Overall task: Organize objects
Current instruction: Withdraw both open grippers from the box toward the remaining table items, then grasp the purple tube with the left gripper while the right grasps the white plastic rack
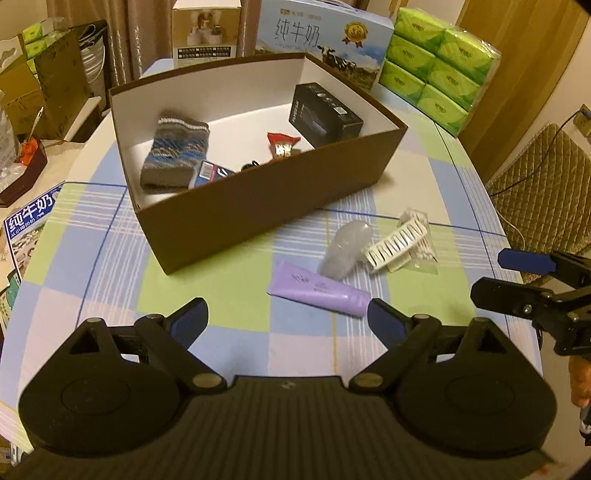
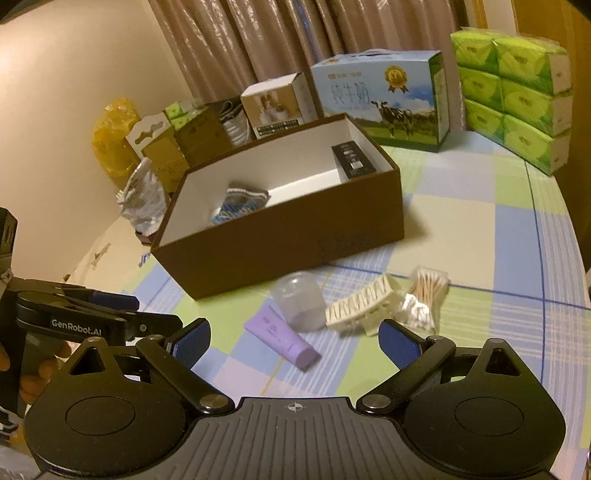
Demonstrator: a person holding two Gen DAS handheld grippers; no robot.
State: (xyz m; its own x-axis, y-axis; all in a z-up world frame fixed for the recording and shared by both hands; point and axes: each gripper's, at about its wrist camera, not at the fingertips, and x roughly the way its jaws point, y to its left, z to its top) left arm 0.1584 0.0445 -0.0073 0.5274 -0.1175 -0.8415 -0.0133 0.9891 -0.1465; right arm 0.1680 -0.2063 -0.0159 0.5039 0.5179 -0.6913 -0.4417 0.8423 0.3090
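Note:
A brown open box (image 1: 266, 210) (image 2: 295, 243) holds a striped knit sock (image 1: 177, 151) (image 2: 240, 203), a black carton (image 1: 325, 114) (image 2: 352, 160), a red snack packet (image 1: 282, 144) and a blue pack (image 1: 212, 173). On the checked cloth in front of it lie a purple tube (image 1: 317, 291) (image 2: 282, 341), a clear cup on its side (image 1: 343, 251) (image 2: 301, 304), a white hair clip (image 1: 391, 247) (image 2: 362, 306) and a bag of cotton swabs (image 1: 419, 236) (image 2: 424, 295). My left gripper (image 1: 288, 317) (image 2: 140, 310) is open just short of the tube. My right gripper (image 2: 295, 339) (image 1: 506, 277) is open over the tube's near end, holding nothing.
A milk carton case (image 1: 321, 40) (image 2: 384, 99), a small product box (image 1: 205, 33) and stacked green tissue packs (image 1: 439, 66) (image 2: 517, 103) stand behind the box. Cardboard boxes and bags crowd the left side (image 1: 48, 81). A quilted chair (image 1: 546, 184) sits past the table's right edge.

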